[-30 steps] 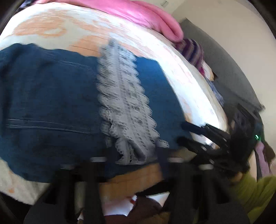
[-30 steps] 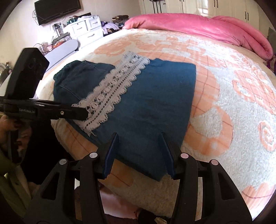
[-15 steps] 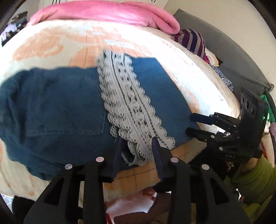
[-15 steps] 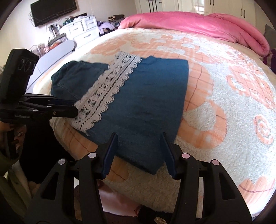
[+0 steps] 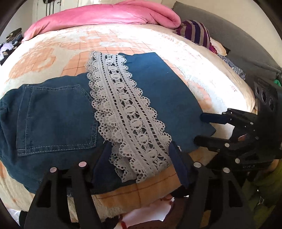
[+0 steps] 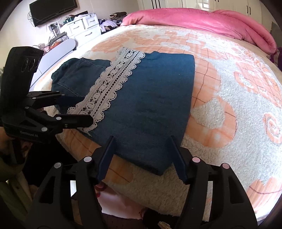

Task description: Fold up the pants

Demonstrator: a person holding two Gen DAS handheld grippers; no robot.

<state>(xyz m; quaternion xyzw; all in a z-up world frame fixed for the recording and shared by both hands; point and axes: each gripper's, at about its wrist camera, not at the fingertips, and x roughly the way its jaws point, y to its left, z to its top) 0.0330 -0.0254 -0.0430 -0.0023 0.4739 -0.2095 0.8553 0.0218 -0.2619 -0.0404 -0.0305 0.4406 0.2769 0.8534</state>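
Note:
Dark blue denim pants (image 5: 52, 114) lie folded on the bed, with a white lace hem (image 5: 126, 114) across the middle and a back pocket to the left. They also show in the right wrist view (image 6: 149, 98), with the lace (image 6: 109, 84). My left gripper (image 5: 141, 155) is open and empty at the pants' near edge, its jaws on either side of the lace end. My right gripper (image 6: 142, 151) is open and empty at the near right corner of the folded pants. Each gripper shows in the other's view: the right (image 5: 199, 128) and the left (image 6: 77, 109).
The bed has an orange and white fleece blanket (image 6: 229, 88). A pink duvet (image 6: 193, 19) lies at the far end. A striped garment (image 5: 195, 31) and grey headboard (image 5: 229, 40) are at the right. White drawers (image 6: 82, 30) and a TV (image 6: 51, 8) stand beyond the bed.
My left gripper has drawn back and opened wider around the lace end. The right gripper has stayed open near the pants' corner, moving only slightly.

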